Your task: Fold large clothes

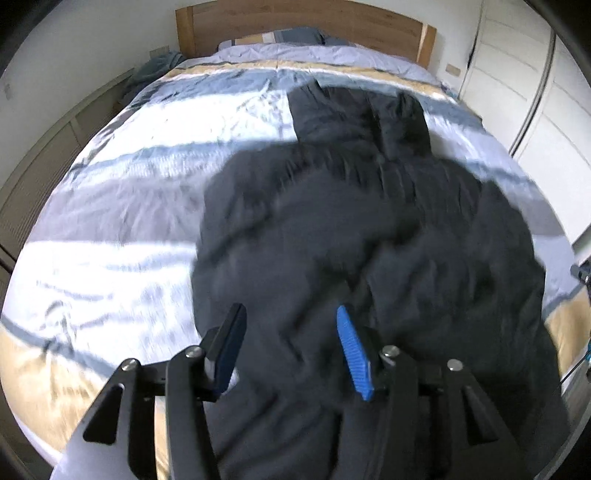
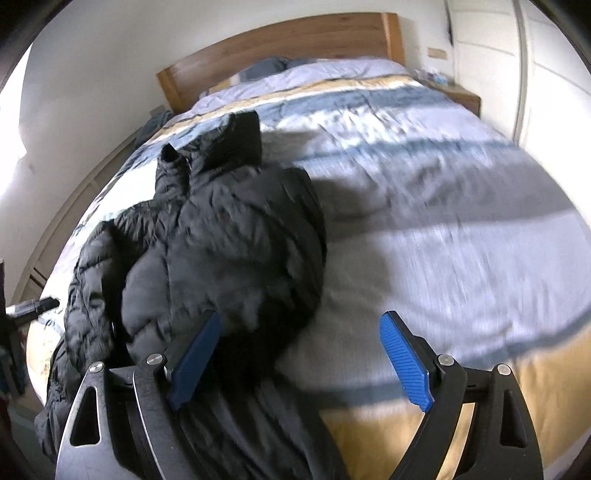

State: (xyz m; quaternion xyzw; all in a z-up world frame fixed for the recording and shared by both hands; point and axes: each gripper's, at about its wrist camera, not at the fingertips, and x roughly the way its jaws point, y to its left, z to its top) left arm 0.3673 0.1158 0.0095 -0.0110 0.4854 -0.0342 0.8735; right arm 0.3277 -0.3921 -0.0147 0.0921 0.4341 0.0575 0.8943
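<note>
A black puffer jacket (image 1: 332,221) with a hood lies crumpled on the bed, its hood end toward the headboard. My left gripper (image 1: 290,314) hovers over the jacket's near part, open, with only the fabric lying below the gap and neither pad pressing on it. In the right wrist view the jacket (image 2: 221,240) fills the left half, bunched up, with its lower part hanging toward the bed's near edge. My right gripper (image 2: 301,317) stands wide open above the jacket's right edge; its left finger is over the fabric and its right finger over the duvet. Both views are motion-blurred.
The bed's striped duvet (image 1: 110,206) in white, grey, blue and tan spreads to the left of the jacket and to its right (image 2: 461,240). A wooden headboard (image 1: 295,22) and pillows stand at the far end. White wardrobe doors (image 1: 535,110) rise on the right, a low cabinet (image 1: 44,166) on the left.
</note>
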